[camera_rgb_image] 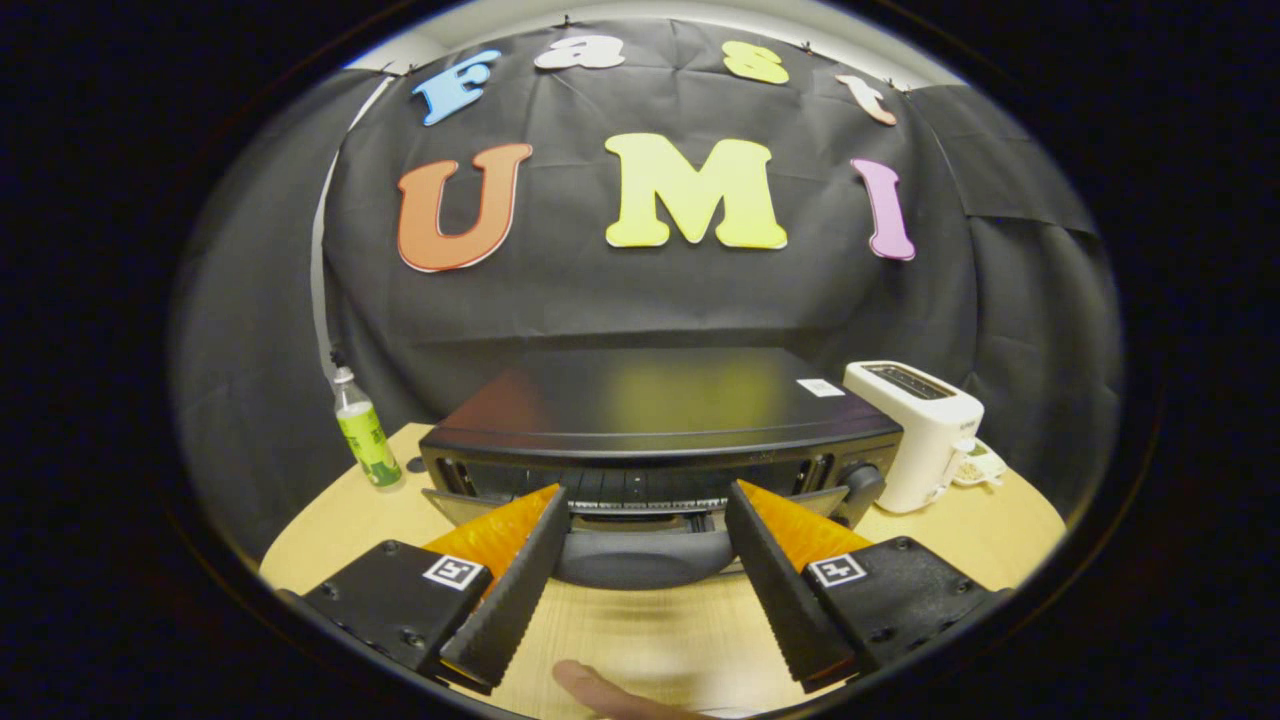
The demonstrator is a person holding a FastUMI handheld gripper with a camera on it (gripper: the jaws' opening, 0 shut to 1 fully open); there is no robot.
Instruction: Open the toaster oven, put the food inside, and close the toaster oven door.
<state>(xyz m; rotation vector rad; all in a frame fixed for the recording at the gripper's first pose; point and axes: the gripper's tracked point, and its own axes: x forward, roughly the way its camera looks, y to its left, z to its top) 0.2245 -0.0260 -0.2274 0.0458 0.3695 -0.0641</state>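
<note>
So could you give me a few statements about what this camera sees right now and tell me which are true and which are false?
1. The black toaster oven stands on the round wooden table just ahead of the gripper. True.
2. The gripper is shut on the oven's curved door handle. False: its fingers are spread apart, with the handle in the gap between them.
3. A white pop-up toaster stands beside the oven. True.
4. A clear plastic bottle with a green label lies on its side atop the oven. False: it stands upright on the table, on the oven's other side from the toaster.
5. A fingertip shows on the table near the gripper. True.
</note>
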